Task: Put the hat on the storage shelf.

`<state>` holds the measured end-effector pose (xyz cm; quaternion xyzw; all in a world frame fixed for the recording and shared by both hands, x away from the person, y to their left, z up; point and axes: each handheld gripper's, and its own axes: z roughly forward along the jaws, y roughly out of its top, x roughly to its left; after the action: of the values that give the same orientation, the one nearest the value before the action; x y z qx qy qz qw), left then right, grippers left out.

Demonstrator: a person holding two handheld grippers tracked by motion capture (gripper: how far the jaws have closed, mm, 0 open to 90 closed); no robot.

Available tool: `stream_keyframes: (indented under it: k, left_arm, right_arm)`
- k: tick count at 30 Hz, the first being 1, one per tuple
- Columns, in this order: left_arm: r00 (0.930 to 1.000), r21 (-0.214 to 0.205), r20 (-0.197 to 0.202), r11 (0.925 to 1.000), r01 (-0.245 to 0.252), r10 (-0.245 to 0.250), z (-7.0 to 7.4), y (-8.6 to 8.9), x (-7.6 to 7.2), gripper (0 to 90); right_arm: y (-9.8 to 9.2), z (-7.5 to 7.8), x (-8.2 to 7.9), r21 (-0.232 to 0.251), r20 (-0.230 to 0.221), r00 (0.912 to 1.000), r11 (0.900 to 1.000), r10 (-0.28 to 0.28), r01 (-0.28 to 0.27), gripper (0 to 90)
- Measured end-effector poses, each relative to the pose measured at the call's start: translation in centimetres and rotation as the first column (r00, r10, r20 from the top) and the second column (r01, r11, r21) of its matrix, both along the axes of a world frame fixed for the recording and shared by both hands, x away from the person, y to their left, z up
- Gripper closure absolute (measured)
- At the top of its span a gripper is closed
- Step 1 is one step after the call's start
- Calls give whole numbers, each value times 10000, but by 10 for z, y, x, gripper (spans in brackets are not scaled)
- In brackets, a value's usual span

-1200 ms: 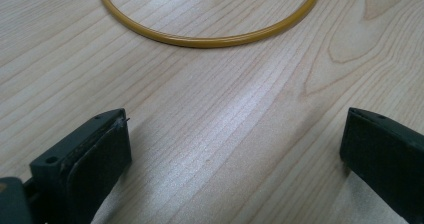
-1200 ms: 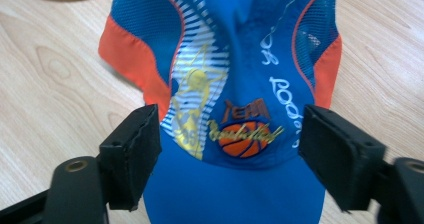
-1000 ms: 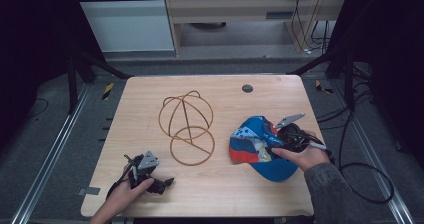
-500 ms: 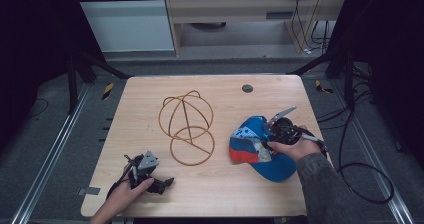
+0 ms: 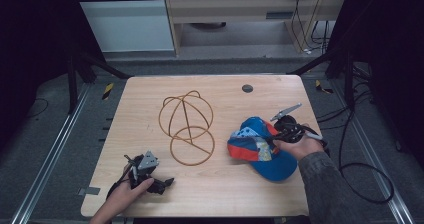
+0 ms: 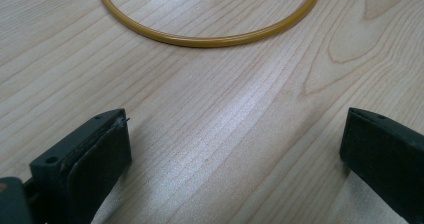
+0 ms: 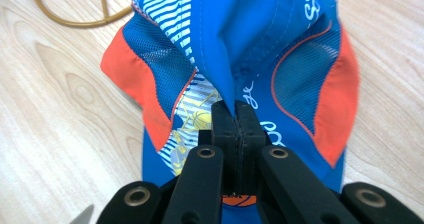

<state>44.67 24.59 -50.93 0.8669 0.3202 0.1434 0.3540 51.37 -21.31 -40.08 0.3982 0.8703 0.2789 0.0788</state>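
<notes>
The left gripper (image 5: 161,183) rests near the table's (image 5: 225,199) front edge, jaws spread wide over bare wood, probably parked clear. Just ahead lies the base ring of the wire cap stand (image 5: 186,126). The right gripper (image 7: 239,115) is clamped on a raised fold of the blue-and-orange cap (image 7: 240,49), likely for lifting. Open tabletop lies beyond the cap, with room toward the stand.

The blue cap (image 7: 235,54) bears white lettering, too creased to read, perhaps "ge".
</notes>
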Motion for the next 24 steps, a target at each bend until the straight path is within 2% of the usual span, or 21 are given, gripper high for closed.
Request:
stream_keyframes:
  k: [4,10,12,19,23,24]
  left_arm:
    - [10000,-2,2,10000,-1,1,0,0,0,0]
    - [10000,4,10,10000,-34,34,0,0,0,0]
    - [10000,3,7,10000,-37,37,0,0,0,0]
    - [10000,3,10,10000,-42,42,0,0,0,0]
    - [10000,2,10,10000,-44,44,0,0,0,0]
    - [10000,-4,9,10000,-47,47,0,0,0,0]
  right_arm:
    - [0,12,-3,79,196,9998,9999,93,-95,900]
    - [-2,34,-7,359,722,9972,9991,193,-219,900]
    - [-3,40,-8,558,853,9962,9982,172,-221,900]
    - [-10,60,-12,608,1263,9920,9981,7,-85,900]
    - [-15,68,-15,809,1504,9886,9967,-22,-101,900]
    - [-15,70,-15,923,1418,9899,9957,-95,-37,900]
